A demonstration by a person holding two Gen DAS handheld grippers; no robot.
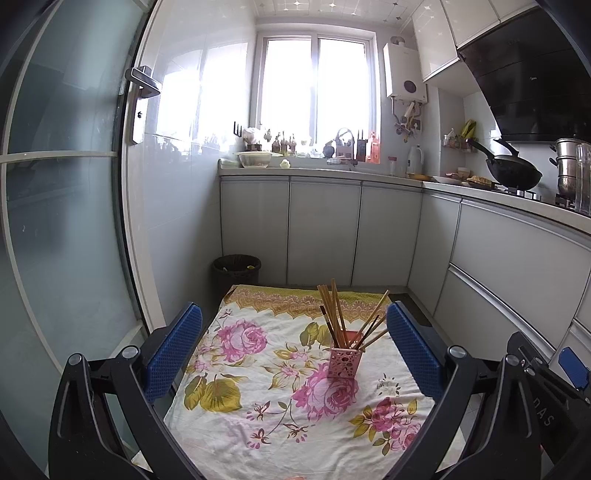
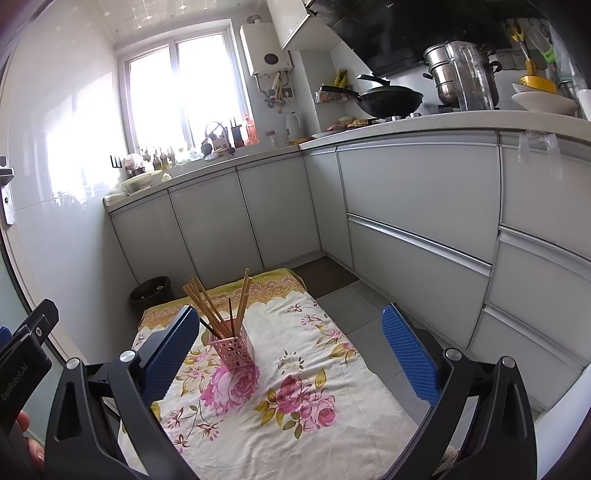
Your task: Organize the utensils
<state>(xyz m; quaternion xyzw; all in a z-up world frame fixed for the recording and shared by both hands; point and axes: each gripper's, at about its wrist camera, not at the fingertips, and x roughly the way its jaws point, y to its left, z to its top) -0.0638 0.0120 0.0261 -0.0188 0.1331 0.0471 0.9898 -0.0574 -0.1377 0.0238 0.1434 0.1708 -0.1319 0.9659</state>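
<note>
Flowered white cloth (image 1: pixel 258 398) covers the table; brown wooden chopsticks (image 1: pixel 340 317) already stand in a perforated pink plastic holder (image 1: pixel 342 363). Both claws, left (image 1: pixel 295 350) and right (image 2: pixel 299 356), hang spread and empty, so little seems left.

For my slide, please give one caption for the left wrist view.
Open left gripper facing a pink holder of chopsticks on a floral cloth.

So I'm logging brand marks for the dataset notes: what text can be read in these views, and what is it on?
"GenRobot.AI": white, running sideways on the left gripper's black body, at the left edge of the right wrist view.
"DAS", partly legible: on the right gripper's black body, in the left wrist view.
Range hood: a faint mark, too blurred to read.
Water heater: nothing legible.
</note>
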